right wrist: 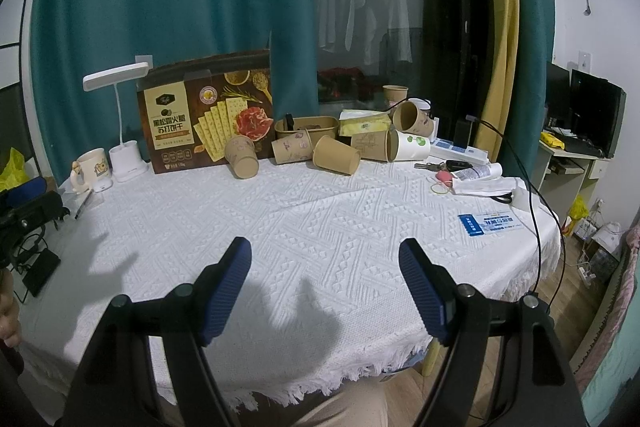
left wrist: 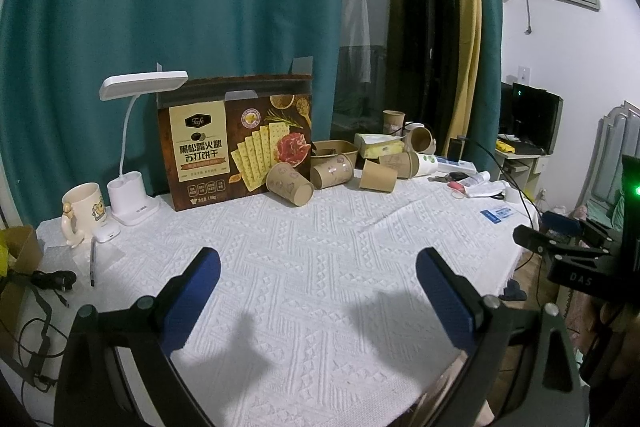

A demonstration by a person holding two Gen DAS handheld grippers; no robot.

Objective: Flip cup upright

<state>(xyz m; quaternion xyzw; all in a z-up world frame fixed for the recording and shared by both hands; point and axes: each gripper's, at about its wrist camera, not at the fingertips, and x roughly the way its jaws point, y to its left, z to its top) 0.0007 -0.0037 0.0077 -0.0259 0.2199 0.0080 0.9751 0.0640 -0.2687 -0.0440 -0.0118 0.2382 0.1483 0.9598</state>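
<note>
Cup (right wrist: 241,157) lies tipped on its side at about eleven o'clock on the bench (right wrist: 320,227), just in front of the cracker box (right wrist: 200,115), with more tipped paper cups (right wrist: 336,155) beside it towards one o'clock. Both left tongs (left wrist: 318,291) and right tongs (right wrist: 325,283) stand wide apart, empty, well short of it (nothing gripped yet). The approach seems not yet begun; next comes reaching forward and closing on the cup's wall, gently, since paper crushes.
</note>
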